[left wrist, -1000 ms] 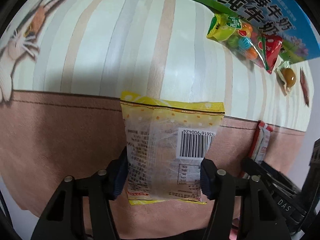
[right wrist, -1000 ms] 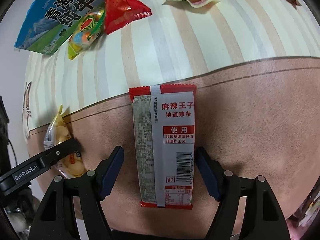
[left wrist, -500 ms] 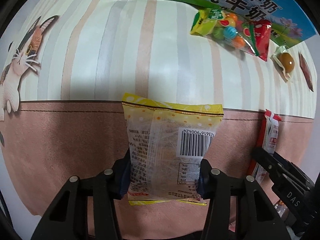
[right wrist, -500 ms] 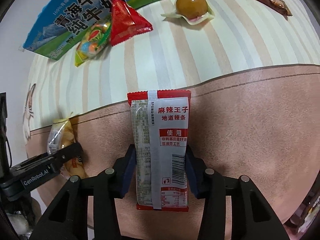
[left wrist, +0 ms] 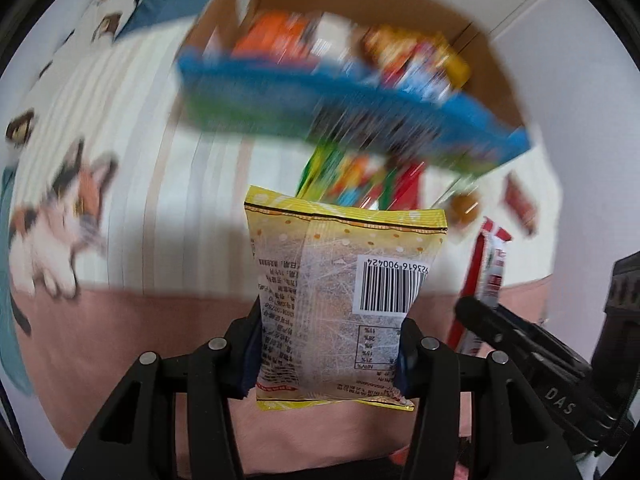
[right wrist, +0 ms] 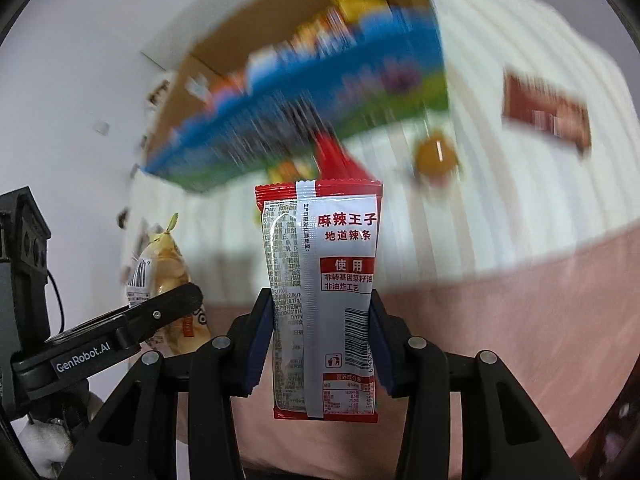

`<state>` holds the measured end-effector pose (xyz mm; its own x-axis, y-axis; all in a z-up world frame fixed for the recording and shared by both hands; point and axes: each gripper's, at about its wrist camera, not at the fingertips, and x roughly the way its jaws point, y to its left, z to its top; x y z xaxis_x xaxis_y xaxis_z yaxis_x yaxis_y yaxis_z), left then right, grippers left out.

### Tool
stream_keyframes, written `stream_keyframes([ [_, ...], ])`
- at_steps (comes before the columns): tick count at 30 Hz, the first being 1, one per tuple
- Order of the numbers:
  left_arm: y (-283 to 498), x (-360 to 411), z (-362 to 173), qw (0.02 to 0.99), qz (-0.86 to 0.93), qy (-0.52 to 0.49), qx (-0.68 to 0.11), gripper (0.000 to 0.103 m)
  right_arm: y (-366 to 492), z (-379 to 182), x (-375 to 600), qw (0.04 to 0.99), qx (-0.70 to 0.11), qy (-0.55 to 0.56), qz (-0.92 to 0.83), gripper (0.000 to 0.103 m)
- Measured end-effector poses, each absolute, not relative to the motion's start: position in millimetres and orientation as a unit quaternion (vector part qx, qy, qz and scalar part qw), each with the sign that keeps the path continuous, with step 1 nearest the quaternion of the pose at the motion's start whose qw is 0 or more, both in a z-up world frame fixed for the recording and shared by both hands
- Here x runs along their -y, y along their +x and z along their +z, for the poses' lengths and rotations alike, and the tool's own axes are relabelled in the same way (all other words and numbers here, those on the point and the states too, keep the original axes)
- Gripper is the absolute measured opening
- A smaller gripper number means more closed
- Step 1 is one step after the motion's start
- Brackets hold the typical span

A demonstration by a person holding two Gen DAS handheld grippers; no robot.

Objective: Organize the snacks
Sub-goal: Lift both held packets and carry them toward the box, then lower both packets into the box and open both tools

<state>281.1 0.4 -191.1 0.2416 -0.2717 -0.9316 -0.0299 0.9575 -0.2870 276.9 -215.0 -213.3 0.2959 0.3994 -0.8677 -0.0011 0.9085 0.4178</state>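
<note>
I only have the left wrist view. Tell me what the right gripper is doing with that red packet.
Observer: The right gripper is shut on the red packet, with one pad on each long edge.
Operator: Give me its attitude.
Observer: It is upright. The back seam and barcode face the right camera, and the top half stands above the pads.
Operator: Now check my yellow packet from that side.
Observer: The yellow packet shows side-on and bulging, and one finger of the left gripper crosses its middle.
</note>
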Motion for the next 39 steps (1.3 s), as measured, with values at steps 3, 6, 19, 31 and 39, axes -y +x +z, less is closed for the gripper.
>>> stream_keyframes([
  [3,310.1,3.3,-153.6,0.792,-0.103,-0.128,-0.589,0.048,300.7,-172.1,223.2,0.803,-0.551,0.179,0.141,0.047],
  [6,352.8,17.5,-131.1,0.8,-0.119,-0.119,-0.576,0.048,331.3,-135.7,227.2,0.82,-0.526,0.172,0.145,0.047],
  [19,522.1,48.4,-153.5,0.768,-0.098,-0.061,-0.63,0.048,497.2,-131.3,223.8,0.819,-0.564,0.083,0.072,0.047],
  [31,576.4,54.0,-220.0,0.725,-0.091,-0.042,-0.681,0.054,543.4,-202.9,210.4,0.779,-0.623,0.06,0.03,0.057],
  [39,576.1,50.2,-214.5,0.734,-0.093,-0.046,-0.671,0.09,534.5,-208.6,202.9,0.776,-0.628,0.053,0.033,0.091],
])
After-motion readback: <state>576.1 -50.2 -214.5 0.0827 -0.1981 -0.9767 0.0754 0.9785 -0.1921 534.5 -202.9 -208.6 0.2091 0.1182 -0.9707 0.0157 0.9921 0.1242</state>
